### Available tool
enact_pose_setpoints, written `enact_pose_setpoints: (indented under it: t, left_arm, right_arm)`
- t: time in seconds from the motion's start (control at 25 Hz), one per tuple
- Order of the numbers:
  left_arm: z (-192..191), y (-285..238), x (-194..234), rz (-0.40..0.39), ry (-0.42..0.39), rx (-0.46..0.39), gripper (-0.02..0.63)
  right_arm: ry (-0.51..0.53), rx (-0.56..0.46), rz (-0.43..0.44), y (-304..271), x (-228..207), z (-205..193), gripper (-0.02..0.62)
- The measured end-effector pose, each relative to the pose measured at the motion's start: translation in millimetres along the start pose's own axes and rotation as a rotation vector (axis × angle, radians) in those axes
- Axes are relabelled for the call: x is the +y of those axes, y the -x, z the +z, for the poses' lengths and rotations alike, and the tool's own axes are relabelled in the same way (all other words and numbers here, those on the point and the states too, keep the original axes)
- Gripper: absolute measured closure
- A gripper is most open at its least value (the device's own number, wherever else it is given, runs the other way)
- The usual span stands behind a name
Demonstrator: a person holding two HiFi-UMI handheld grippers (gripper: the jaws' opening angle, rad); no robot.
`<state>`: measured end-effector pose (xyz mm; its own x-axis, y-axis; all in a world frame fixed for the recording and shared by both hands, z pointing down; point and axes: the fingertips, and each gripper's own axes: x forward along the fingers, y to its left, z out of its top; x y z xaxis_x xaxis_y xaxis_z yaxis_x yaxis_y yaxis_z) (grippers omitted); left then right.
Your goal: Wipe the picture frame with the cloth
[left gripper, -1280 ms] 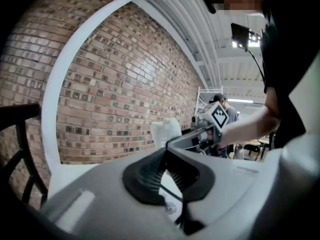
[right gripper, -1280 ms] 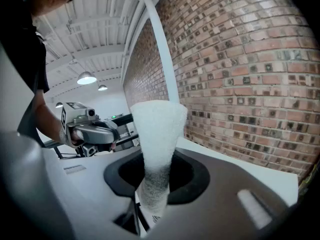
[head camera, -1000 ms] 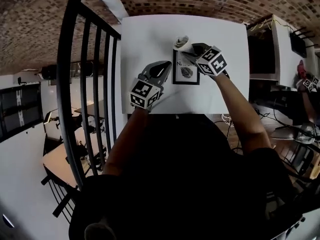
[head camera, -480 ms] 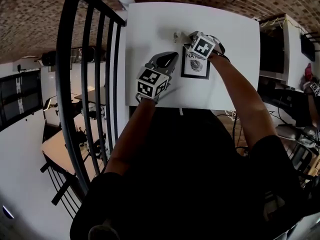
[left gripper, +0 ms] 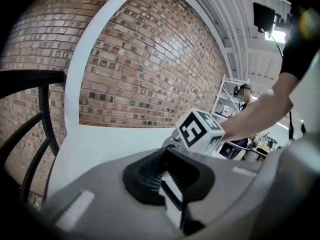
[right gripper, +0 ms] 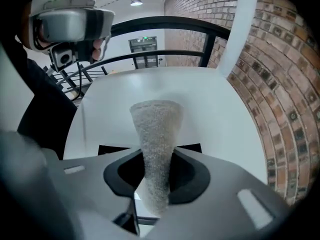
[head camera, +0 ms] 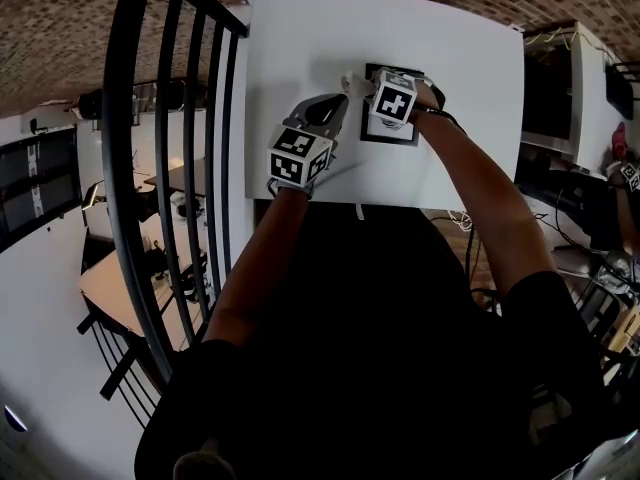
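Being pinched by right claw, white fuzzy cloth is held at black picture frame; left claw pressed together; wiping extent unclear.

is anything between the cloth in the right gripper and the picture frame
Nothing visible does. The right gripper holds the cloth right at the picture frame, with no object between them. The left gripper sits beside the frame's left edge, not under the cloth.
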<state>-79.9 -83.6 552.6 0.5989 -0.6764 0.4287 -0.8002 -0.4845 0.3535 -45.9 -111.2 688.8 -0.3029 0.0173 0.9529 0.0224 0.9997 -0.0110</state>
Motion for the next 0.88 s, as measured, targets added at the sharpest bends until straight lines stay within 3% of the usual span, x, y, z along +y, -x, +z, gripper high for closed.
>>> enact_pose_setpoints:
  t: [0.64,0.88]
  left_arm:
    - [19.8,-9.0,-15.3,0.011,-0.006,-0.055,0.606]
    - [22.3,-14.3,-24.3,0.006,-0.019,-0.055,0.606]
  right_arm:
    - [0.193,0.063,0.165,6.4,120.8,-10.5,0.492]
    - [0.189,0.034,0.208,21.7,138.3,-13.2,0.492]
